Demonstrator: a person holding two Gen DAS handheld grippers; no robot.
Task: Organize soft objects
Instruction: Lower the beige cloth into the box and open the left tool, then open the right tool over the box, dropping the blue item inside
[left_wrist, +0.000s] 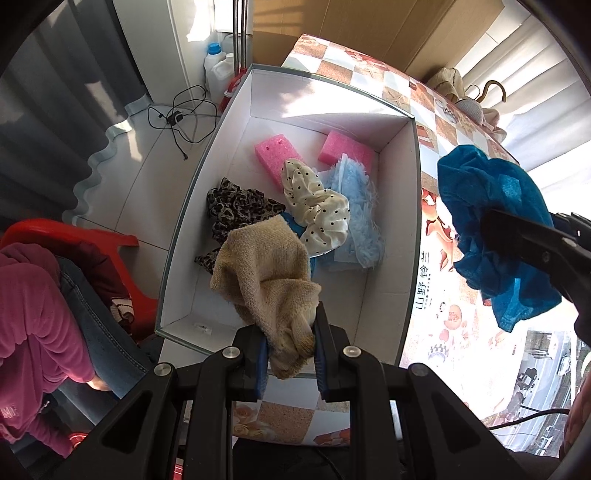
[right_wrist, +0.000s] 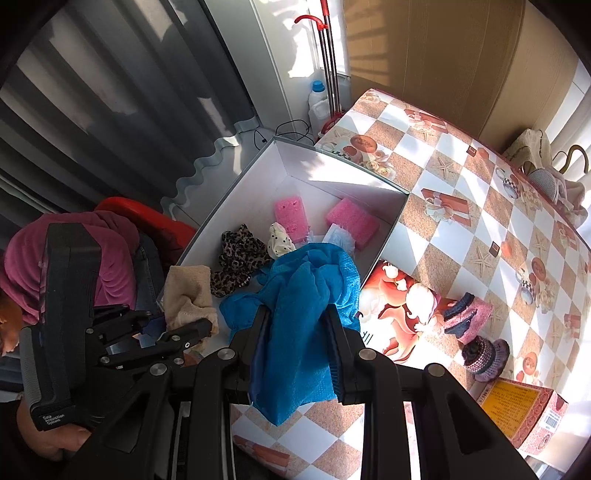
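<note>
On the checkered surface (right_wrist: 461, 236) my box (left_wrist: 397, 236) already holds several pieces, both tools grip cloths over it, and knitted bits (right_wrist: 467, 319) wait lower right.

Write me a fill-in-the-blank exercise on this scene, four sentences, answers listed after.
1. The left gripper is shut on a knitted cloth of ____ colour.
2. The right gripper holds a ____ cloth in its fingers.
3. Two foam blocks of ____ colour lie at the far end of the white box.
4. The scrunchie lying in the box beside the dotted cream one has a ____ print.

Answers: beige; blue; pink; leopard
</note>
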